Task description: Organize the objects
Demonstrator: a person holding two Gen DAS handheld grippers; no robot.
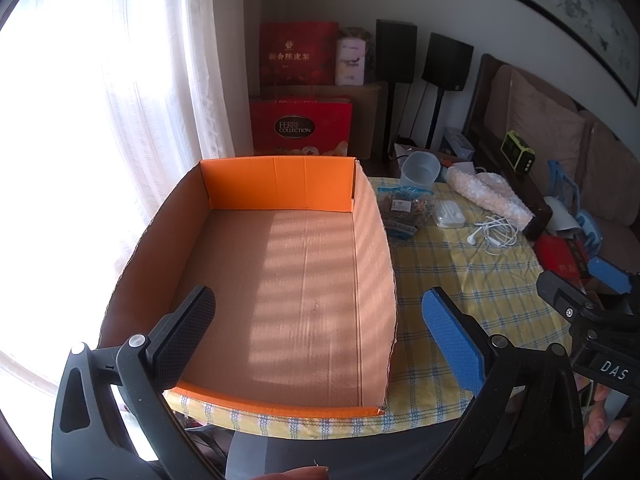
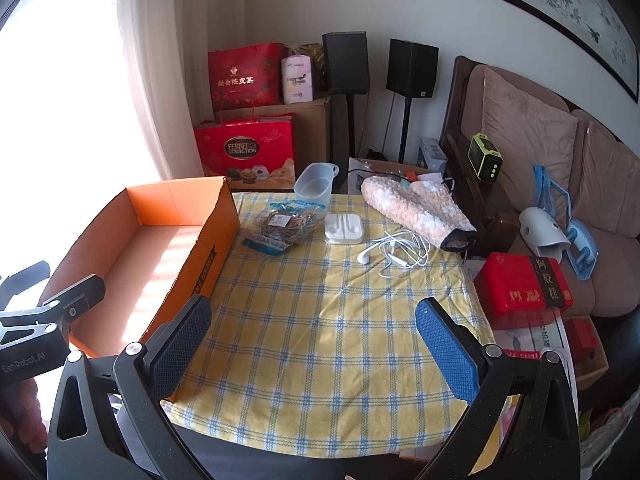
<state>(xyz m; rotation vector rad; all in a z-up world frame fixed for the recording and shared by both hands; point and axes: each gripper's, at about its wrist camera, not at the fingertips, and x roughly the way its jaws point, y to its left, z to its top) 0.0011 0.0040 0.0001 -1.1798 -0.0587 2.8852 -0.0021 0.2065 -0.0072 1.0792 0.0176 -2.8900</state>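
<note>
An empty orange cardboard box (image 1: 280, 264) sits on the left of the yellow checked tablecloth (image 2: 320, 320); it also shows in the right wrist view (image 2: 160, 240). At the table's far end lie a clear plastic cup (image 2: 314, 184), a bag of dried herbs (image 2: 286, 224), a white earphone case (image 2: 343, 229), tangled white earphones (image 2: 396, 252) and a fluffy pink slipper (image 2: 420, 208). My left gripper (image 1: 320, 332) is open and empty above the box's near end. My right gripper (image 2: 314, 344) is open and empty above the bare cloth, near the front edge.
A brown sofa (image 2: 560, 168) stands to the right with a red tin (image 2: 524, 284), a green radio (image 2: 485, 162) and blue items on it. Red gift bags (image 2: 248, 152) and two speakers (image 2: 410, 68) stand at the back wall. A bright window is on the left.
</note>
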